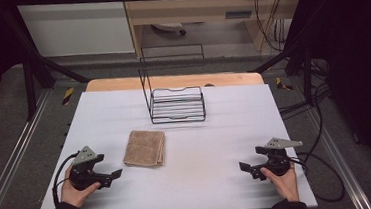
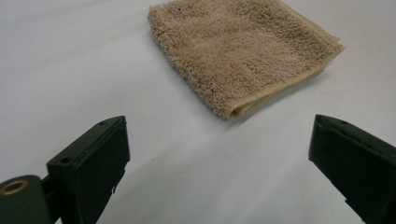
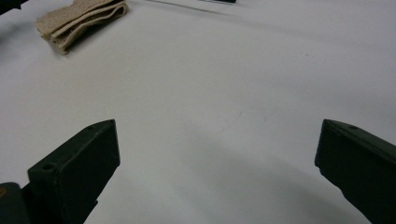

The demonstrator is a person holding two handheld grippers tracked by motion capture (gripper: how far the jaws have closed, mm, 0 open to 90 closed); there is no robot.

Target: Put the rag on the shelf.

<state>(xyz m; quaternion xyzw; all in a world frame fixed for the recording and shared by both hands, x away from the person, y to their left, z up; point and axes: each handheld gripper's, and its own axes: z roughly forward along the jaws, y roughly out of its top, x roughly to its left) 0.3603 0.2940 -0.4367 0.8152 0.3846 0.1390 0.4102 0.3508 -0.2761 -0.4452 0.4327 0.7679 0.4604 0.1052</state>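
Towel (image 1: 145,148) folded flat near wide-apart left tongs (image 2: 219,158); wire rack (image 1: 176,104) beyond, right tongs (image 3: 219,163) likewise apart.

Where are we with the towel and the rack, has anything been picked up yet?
Nothing moved yet. The folded towel lies flat on the table, apart from the empty wire rack. The left gripper and right gripper are open, holding nothing. Any grasping or placing remains.

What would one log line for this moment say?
left gripper: open, empty | right gripper: open, empty | folded beige towel: on table | wire rack: behind towel
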